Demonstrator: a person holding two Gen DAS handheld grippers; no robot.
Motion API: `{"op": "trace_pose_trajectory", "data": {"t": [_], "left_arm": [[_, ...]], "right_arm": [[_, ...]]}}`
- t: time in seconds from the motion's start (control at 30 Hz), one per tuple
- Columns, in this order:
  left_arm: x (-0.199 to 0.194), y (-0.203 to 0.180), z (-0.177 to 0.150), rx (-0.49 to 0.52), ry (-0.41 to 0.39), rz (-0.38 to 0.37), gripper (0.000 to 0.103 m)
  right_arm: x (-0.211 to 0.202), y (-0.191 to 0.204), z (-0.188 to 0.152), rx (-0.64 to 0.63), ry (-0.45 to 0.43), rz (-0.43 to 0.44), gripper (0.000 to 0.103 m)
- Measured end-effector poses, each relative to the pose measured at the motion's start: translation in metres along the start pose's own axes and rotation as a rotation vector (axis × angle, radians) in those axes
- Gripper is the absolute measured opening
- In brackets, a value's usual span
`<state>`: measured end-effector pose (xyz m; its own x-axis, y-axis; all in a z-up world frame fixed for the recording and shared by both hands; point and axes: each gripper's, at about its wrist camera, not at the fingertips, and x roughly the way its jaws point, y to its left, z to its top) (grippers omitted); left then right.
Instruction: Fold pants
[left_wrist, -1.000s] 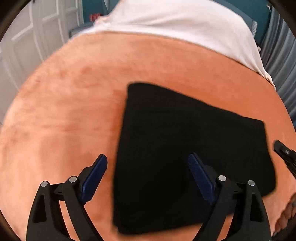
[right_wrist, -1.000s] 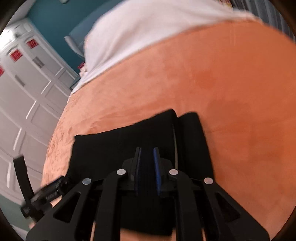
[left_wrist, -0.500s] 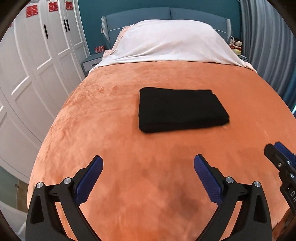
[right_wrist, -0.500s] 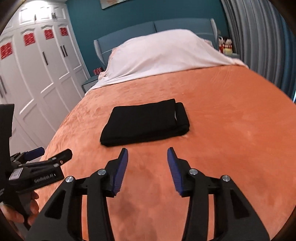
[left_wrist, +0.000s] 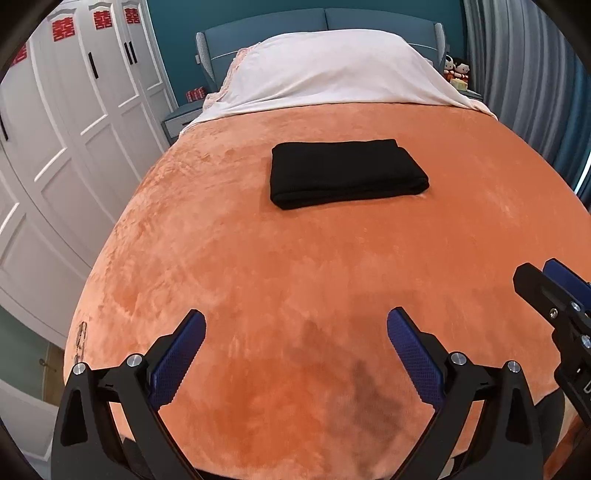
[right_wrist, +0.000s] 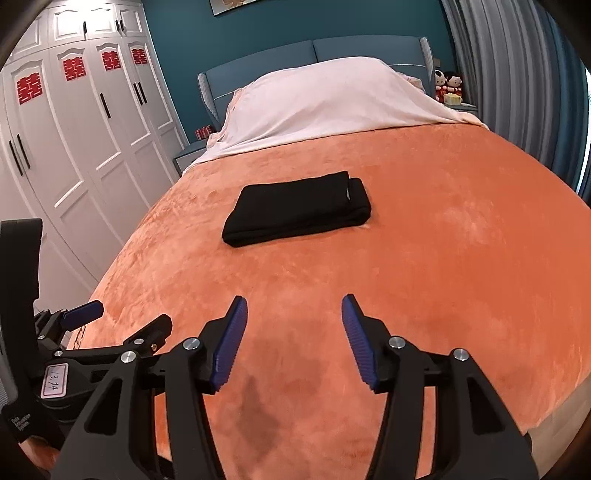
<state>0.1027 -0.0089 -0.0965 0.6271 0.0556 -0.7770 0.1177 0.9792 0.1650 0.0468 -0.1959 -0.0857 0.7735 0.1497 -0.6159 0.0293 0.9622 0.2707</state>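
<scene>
The black pants (left_wrist: 347, 173) lie folded into a flat rectangle in the middle of the orange bedspread (left_wrist: 295, 280), also seen in the right wrist view (right_wrist: 297, 212). My left gripper (left_wrist: 295, 323) hovers near the foot of the bed, well short of the pants, jaws wide open and empty. My right gripper (right_wrist: 293, 304) is likewise back from the pants, its jaws still opening with nothing between them. Each gripper shows at the edge of the other's view: the right gripper (left_wrist: 550, 284) and the left gripper (right_wrist: 118, 315).
A white sheet (left_wrist: 332, 70) covers the pillows against a blue headboard (right_wrist: 314, 55). White wardrobe doors (right_wrist: 74, 147) stand along the left of the bed, grey curtains (left_wrist: 524, 74) on the right. Nightstands flank the headboard; two small dolls (right_wrist: 447, 85) sit on the right one.
Both grippers let go of the pants and pulled back and up toward the foot of the bed. The right jaws went from shut to apart; the pants stay folded in place.
</scene>
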Motion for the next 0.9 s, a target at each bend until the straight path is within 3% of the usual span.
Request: {"op": "trace_pose_trajectory", "data": {"t": [0.5, 0.9], "left_arm": [[-0.01, -0.003, -0.012, -0.005, 0.01, -0.015, 0.097], [-0.018, -0.004, -0.013, -0.003, -0.031, -0.014, 0.097]], "right_arm": [[-0.013, -0.003, -0.014, -0.007, 0.003, -0.021, 0.052], [-0.016, -0.006, -0.016, -0.006, -0.001, -0.017, 0.052]]}}
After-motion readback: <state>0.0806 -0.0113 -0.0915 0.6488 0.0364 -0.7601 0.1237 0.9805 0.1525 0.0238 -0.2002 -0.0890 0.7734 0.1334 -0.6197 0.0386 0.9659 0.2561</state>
